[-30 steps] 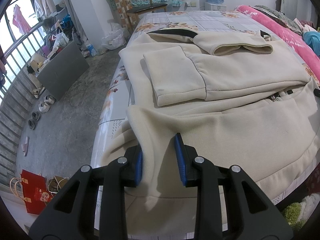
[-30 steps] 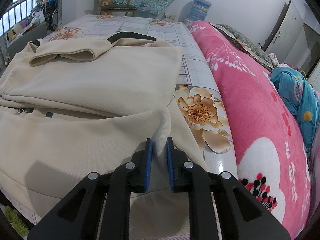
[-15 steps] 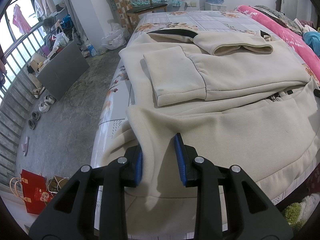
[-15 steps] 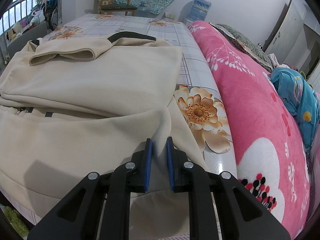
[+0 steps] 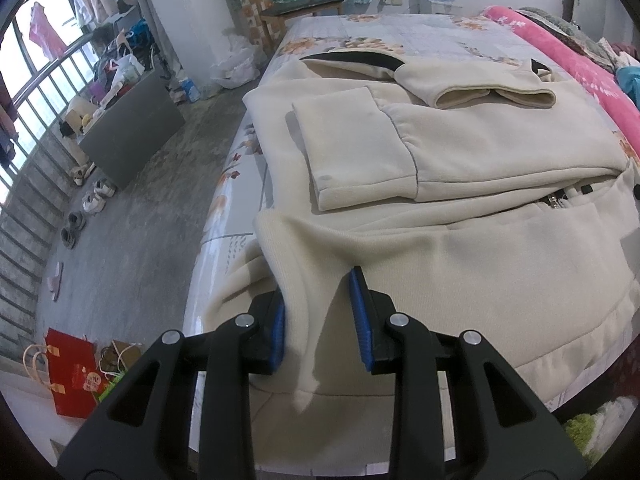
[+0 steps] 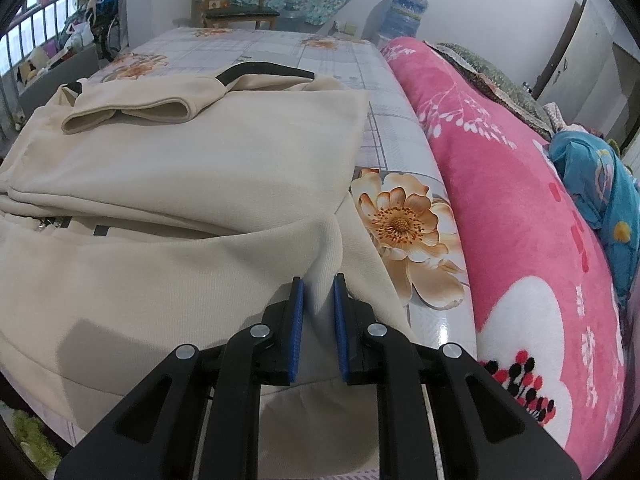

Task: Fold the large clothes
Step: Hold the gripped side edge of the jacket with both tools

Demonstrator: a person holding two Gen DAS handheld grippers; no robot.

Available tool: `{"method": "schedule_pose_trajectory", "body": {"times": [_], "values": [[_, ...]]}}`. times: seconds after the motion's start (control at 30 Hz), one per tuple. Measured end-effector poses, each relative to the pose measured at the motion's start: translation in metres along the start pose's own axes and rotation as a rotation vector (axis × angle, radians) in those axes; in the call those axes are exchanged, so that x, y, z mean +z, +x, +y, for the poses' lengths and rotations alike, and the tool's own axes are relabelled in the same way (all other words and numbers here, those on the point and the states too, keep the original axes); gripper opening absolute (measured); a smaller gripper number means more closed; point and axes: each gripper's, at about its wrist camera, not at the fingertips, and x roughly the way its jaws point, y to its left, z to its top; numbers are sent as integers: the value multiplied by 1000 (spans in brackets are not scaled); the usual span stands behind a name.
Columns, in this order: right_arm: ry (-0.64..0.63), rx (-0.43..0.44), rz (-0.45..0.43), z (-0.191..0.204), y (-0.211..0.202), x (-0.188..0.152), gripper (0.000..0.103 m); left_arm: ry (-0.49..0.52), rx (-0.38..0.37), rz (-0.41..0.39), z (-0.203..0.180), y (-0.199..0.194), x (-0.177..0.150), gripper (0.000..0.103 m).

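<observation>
Left claw [image 5: 320, 316] and right claw [image 6: 318, 320] each pinch the cream sweatshirt [image 5: 460, 264] hem.

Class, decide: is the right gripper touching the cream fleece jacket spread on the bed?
Touching. The right wrist view shows the right gripper with its blue pads pinching a raised fold of the cream fleece jacket at its near corner.
</observation>
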Motion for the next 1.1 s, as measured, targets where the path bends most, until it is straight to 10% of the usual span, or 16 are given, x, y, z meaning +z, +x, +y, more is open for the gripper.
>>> {"method": "schedule_pose_trajectory", "body": {"times": [1.1], "values": [[19,-8,76,4,7,21,14,-42,-73,13,11,2,3,29]]}}
